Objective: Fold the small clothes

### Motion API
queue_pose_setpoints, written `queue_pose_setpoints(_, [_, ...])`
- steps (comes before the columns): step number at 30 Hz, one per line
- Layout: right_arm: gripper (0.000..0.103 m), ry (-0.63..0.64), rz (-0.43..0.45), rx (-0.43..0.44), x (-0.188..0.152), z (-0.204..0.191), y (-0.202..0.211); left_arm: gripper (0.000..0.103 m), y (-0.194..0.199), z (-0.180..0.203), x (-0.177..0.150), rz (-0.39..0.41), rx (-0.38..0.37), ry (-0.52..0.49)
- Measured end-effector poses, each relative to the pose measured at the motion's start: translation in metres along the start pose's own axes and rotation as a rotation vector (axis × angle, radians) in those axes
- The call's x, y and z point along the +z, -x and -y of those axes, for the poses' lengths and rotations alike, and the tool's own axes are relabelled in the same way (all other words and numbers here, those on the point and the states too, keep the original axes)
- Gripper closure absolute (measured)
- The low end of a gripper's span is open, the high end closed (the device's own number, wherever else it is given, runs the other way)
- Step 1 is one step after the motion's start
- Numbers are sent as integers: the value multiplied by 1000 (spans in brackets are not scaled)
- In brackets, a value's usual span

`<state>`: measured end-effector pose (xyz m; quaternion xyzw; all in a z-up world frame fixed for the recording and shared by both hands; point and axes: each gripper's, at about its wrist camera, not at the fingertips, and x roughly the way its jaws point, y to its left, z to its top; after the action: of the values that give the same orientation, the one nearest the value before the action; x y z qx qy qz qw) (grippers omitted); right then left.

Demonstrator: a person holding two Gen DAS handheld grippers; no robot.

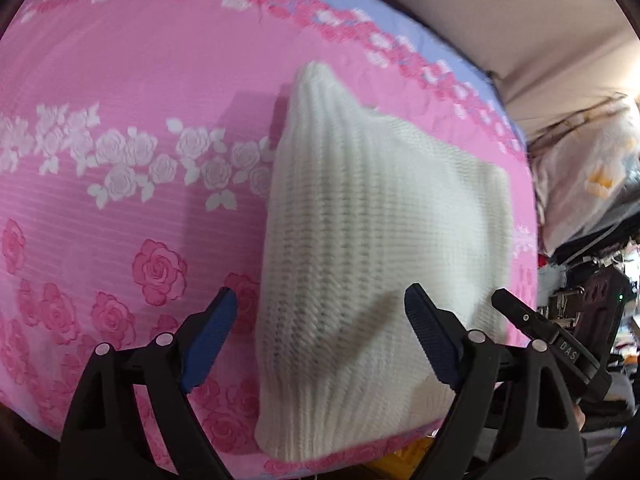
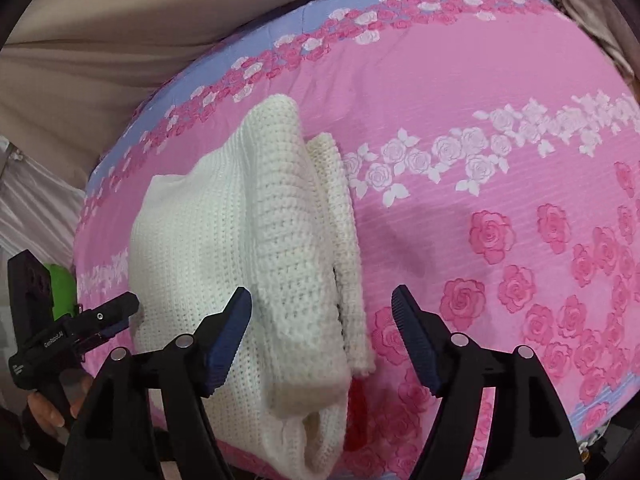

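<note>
A white knitted garment lies folded on the pink rose-patterned bed sheet. It also shows in the right wrist view, with a folded layer on top and a strip of edge along its right side. My left gripper is open and empty above the garment's near end. My right gripper is open and empty above the garment's near right edge. The other gripper shows at the right of the left wrist view, and at the left of the right wrist view.
The sheet has a blue band along its far edge. Beige fabric lies behind the bed. Clutter and a pale bag stand beside the bed. A red patch shows beside the garment's near end.
</note>
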<state>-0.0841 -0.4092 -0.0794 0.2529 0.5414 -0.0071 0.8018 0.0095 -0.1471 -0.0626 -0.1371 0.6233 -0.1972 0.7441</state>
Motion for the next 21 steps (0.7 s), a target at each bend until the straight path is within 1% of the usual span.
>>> queue_pose_setpoints(1, [32, -23, -36, 20, 2, 3, -14, 20, -7, 0, 2, -10, -11, 2])
queue_pose_setpoints(3, [31, -59, -88, 97, 1, 6, -33, 16, -18, 1, 4, -6, -25, 6])
queue_pose_setpoints(4, [28, -77, -97, 120, -2, 5, -39, 15, -22, 2, 5, -2, -37, 6])
queue_pose_setpoints(6, [23, -88, -81, 138, -3, 3, -46, 14, -27, 3, 7, 3, -60, 27])
queue_pose_setpoints(7, [23, -94, -67, 145, -2, 3, -47, 14, -28, 4, 9, 5, -63, 33])
queue_pose_setpoints(8, [23, -104, -66, 151, -2, 4, -46, 26, -29, 6, 9, -3, -76, 26])
queue_pose_setpoints(9, [26, -114, -67, 157, -1, 4, -47, 30, -28, 11, 10, -11, -85, 10])
queue_pose_setpoints(10, [39, -118, -68, 164, -1, 5, -47, 38, -26, 14, 7, -6, -75, -3])
queue_pose_setpoints(11, [49, -126, -70, 185, -1, 8, -46, 49, -22, 22, 7, -3, -72, -34])
queue_pose_setpoints(12, [62, -144, -66, 214, -1, 11, -42, 54, -17, 29, 7, 4, -68, -62])
queue_pose_setpoints(13, [67, -150, -60, 217, 1, 13, -37, 61, -9, 35, 7, 7, -69, -85])
queue_pose_setpoints(14, [68, -150, -46, 215, 1, 10, -29, 63, -3, 43, 8, 11, -83, -99])
queue_pose_setpoints(17, [71, -154, 27, 247, -2, 3, 15, 65, 25, 68, 10, 27, -166, -148])
queue_pose_setpoints(21, [71, -110, 161, 219, -1, -9, 93, 65, 73, 118, 14, 85, -245, -283])
